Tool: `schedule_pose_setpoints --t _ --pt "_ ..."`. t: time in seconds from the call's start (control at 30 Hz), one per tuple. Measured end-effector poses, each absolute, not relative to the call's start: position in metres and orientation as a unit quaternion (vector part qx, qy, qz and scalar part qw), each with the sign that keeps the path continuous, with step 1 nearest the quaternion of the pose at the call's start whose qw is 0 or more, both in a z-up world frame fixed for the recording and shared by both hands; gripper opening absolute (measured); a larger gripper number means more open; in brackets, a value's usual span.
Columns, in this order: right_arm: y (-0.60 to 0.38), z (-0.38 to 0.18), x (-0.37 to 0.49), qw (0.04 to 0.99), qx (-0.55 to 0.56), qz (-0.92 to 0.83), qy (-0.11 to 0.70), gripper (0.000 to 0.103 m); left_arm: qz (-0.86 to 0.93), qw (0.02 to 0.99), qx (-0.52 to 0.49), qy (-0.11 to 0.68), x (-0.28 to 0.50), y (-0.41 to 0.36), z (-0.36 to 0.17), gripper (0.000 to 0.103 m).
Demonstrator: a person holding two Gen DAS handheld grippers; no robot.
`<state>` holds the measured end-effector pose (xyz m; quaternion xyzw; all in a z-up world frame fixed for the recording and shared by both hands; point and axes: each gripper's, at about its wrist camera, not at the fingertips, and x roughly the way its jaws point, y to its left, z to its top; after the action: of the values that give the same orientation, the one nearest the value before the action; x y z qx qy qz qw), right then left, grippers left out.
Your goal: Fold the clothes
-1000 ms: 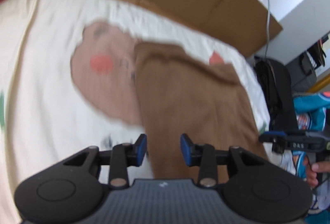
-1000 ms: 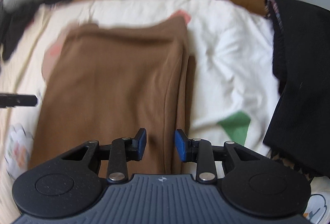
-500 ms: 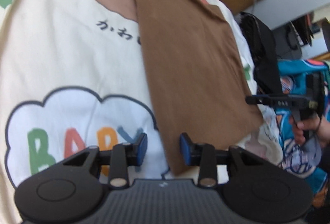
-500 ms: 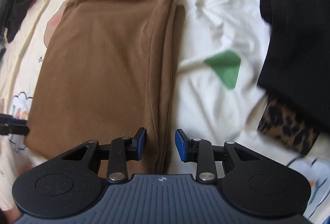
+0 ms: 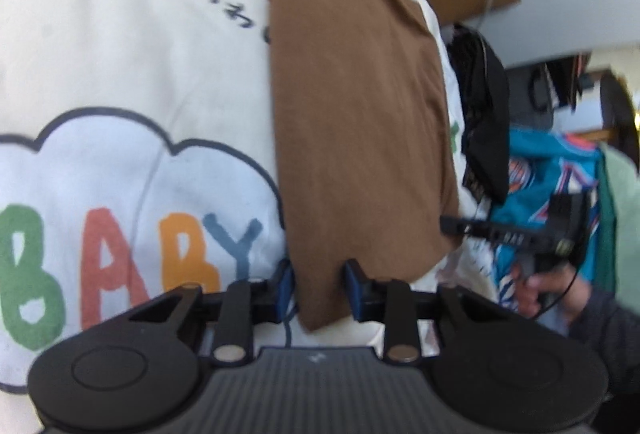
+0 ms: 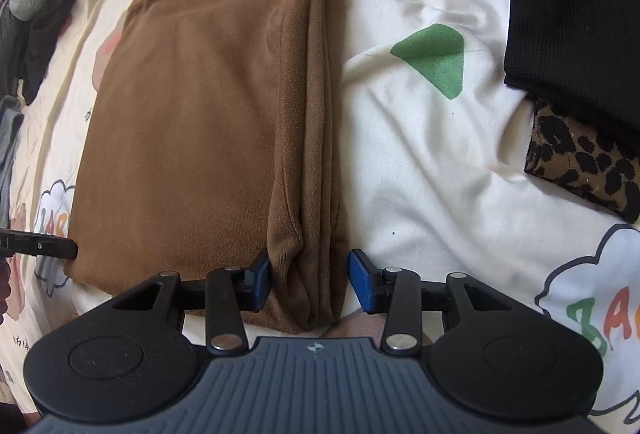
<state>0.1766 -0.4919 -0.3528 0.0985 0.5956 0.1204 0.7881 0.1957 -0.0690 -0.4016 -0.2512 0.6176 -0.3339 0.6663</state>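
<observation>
1. The brown garment (image 6: 208, 122) is soft, fleece-like cloth, folded to a long rectangle. It lies flat on the cream bedsheet (image 6: 420, 162), which carries a printed cloud with coloured letters.
2. The left gripper (image 5: 318, 284) is closing; the near left corner of the garment is between its blue pads (image 5: 285, 286), but I cannot tell if they press it already.
3. The right gripper (image 6: 310, 280) is opening; its jaws stand on both sides of the thick layered right edge, and the right pad is clearly apart from the cloth.
4. At two o'clock of the right wrist view lies a black ribbed knit (image 6: 580, 14), and under it a leopard-pattern fabric (image 6: 580, 162).
</observation>
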Motion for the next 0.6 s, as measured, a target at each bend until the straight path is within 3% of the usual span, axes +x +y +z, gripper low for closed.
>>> schedule_pose_setpoints --t 0.03,0.1,0.17,0.27,0.33,0.47,0.53,0.6 --pt "-0.492 -0.351 0.175 0.788 0.097 0.124 0.595 0.040 -0.332 0.665 -0.262 0.616 0.196 -0.066 -0.403 0.030" --pt "-0.491 -0.348 0.173 0.787 0.095 0.131 0.595 0.023 -0.330 0.661 -0.279 0.613 0.197 -0.064 -0.405 0.031" --pt "-0.488 -0.343 0.171 0.789 0.091 0.132 0.594 0.021 -0.334 0.660 -0.282 0.611 0.200 -0.067 -0.405 0.033" --pt "-0.493 -0.342 0.172 0.786 0.097 0.125 0.598 0.025 -0.352 0.661 -0.275 0.604 0.199 -0.072 -0.399 0.042" --pt "-0.496 -0.345 0.175 0.783 0.105 0.121 0.601 0.037 -0.361 0.658 -0.265 0.606 0.197 -0.078 -0.400 0.043" --pt "-0.499 -0.352 0.177 0.782 0.115 0.121 0.600 0.041 -0.369 0.651 -0.270 0.606 0.195 -0.078 -0.409 0.043" --pt "-0.499 -0.352 0.176 0.782 0.112 0.125 0.600 0.035 -0.363 0.647 -0.288 0.606 0.195 -0.077 -0.413 0.043" --pt "-0.499 -0.351 0.177 0.779 0.111 0.123 0.605 0.018 -0.360 0.648 -0.289 0.606 0.194 -0.081 -0.413 0.034"
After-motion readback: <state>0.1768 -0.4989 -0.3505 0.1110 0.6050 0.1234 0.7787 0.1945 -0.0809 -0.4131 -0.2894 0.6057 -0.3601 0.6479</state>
